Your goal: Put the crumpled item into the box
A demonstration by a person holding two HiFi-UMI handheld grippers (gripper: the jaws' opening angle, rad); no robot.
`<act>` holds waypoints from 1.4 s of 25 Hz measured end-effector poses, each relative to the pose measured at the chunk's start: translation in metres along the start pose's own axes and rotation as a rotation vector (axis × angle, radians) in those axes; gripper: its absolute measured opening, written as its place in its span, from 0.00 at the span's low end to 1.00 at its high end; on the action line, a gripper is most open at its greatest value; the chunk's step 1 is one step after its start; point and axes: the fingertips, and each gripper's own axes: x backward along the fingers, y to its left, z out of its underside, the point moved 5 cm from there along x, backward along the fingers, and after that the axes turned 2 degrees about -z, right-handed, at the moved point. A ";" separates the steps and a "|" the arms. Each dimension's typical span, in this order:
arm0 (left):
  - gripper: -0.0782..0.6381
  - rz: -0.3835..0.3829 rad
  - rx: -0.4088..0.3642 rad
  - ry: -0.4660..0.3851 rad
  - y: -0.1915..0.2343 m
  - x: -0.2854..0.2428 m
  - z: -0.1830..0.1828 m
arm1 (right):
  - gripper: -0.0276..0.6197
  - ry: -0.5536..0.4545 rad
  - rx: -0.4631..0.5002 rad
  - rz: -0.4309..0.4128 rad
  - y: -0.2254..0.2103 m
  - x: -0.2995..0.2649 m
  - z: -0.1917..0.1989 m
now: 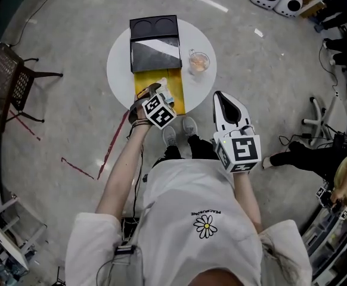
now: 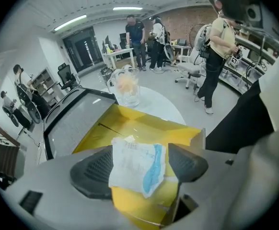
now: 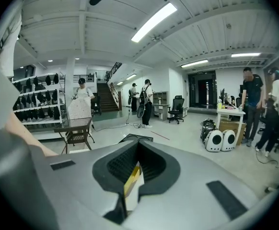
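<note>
**Paper Over the Yellow Box**

My left hand-held gripper (image 1: 152,94) was open, with its jaws wide apart. The crumpled paper (image 2: 137,163), white with a blue patch, sat between them. It lay against one black pad (image 2: 94,171). There was a gap between the paper and the other pad (image 2: 187,162), so nothing was squeezing it.

The paper was right over the open yellow box (image 2: 144,128). I could not tell if it touched the bottom of the box.

The yellow box lay on the round white counter (image 1: 120,64), at the edge near me. A black tray (image 1: 154,27) lay just behind the box, touching it. A glass cup (image 1: 199,61) stood upright beside them on the right, with something pale orange inside.

My right hand-held gripper (image 3: 138,147) was closed, with its jaws together and nothing held. It was off the counter, close to my body, well apart from the box.

A brown chair (image 1: 6,82) stood on the floor to the left.
</note>
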 end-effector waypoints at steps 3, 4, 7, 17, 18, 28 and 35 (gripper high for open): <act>0.60 -0.025 0.011 -0.038 0.006 0.012 -0.014 | 0.05 -0.012 0.006 -0.011 -0.001 -0.001 -0.002; 0.60 -0.044 0.019 -0.060 0.011 0.019 -0.021 | 0.05 -0.019 0.012 -0.016 -0.001 -0.002 -0.004; 0.59 -0.141 0.060 -0.157 0.037 0.050 -0.047 | 0.05 -0.043 0.045 -0.037 0.001 -0.005 -0.010; 0.32 -0.554 0.148 -0.565 0.100 0.220 -0.123 | 0.05 -0.123 0.094 -0.117 0.008 -0.017 -0.038; 0.28 -0.597 0.157 -0.604 0.100 0.237 -0.126 | 0.05 -0.134 0.097 -0.125 0.009 -0.018 -0.041; 0.11 -0.795 0.437 -0.957 0.072 0.330 -0.104 | 0.05 -0.203 0.124 -0.186 0.021 -0.026 -0.061; 0.11 -0.829 0.541 -1.000 0.046 0.323 -0.073 | 0.05 -0.235 0.148 -0.207 0.027 -0.028 -0.068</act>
